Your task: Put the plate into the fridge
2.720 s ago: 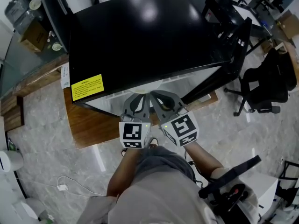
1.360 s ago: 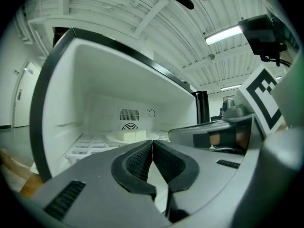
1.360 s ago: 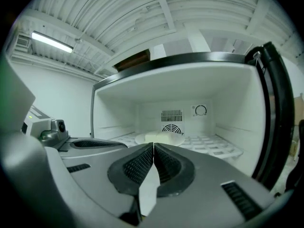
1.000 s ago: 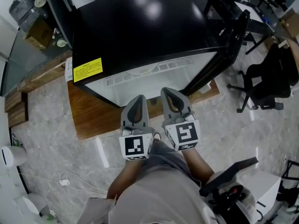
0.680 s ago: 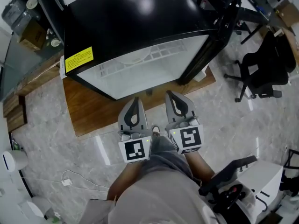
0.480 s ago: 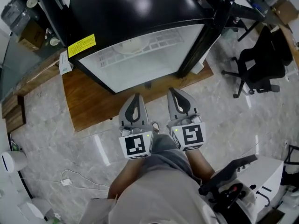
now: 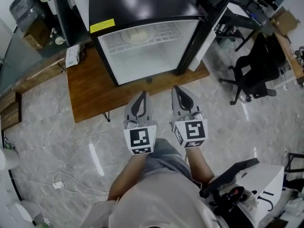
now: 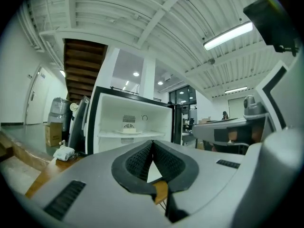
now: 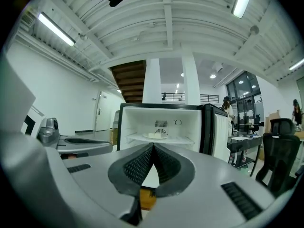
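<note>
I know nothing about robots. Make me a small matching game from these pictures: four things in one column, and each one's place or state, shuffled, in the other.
Things:
1. plate
2. yellow label
3. office chair
4. fridge door

Places or states:
A. on the floor, to the right of the fridge
B. on the upper shelf inside the fridge
C. on the fridge's black top, at a front corner
D. swung open

Pairs: 1-B, 2-C, 3-A, 4-D

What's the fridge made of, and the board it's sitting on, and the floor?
Fridge: glossy black shell, probably painted metal, since lights reflect in it; the inside looks like white plastic. Board: brown with grain streaks, likely wood. Floor: shiny grey veined tiles, maybe marble or a stone-look tile.
</note>
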Tool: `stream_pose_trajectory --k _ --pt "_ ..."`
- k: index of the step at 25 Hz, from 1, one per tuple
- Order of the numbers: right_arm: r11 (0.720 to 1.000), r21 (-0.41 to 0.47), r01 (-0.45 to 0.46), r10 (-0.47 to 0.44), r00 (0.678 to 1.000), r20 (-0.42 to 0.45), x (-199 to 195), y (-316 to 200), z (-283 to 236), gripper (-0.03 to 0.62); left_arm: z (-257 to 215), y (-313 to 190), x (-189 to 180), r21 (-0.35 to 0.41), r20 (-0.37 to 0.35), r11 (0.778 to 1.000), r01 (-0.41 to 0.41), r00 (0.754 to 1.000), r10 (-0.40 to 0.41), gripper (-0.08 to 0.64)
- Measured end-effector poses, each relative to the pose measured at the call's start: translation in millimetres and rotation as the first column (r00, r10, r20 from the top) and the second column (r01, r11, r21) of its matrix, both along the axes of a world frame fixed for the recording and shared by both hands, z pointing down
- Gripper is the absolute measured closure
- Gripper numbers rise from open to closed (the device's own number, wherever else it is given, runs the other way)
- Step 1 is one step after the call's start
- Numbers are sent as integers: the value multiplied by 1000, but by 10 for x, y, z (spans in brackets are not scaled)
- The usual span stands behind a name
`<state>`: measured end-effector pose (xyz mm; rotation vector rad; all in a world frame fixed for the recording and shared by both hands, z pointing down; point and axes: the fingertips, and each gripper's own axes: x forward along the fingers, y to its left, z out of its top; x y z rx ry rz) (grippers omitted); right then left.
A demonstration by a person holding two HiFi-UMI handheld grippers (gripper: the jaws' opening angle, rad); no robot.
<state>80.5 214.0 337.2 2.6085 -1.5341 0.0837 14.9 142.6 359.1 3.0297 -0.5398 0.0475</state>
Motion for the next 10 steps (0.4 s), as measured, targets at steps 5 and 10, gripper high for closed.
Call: stream_pose_trajectory --k 5,10 --pt "1000 -8 18 -18 1000 -12 -303 157 -48 575 -106 206 -246 -3 -24 1000 9 1000 -9 540" --pt "999 -20 26 -27 999 -32 -520 336 -152 575 -228 379 -431 -8 -52 1000 13 999 -14 540"
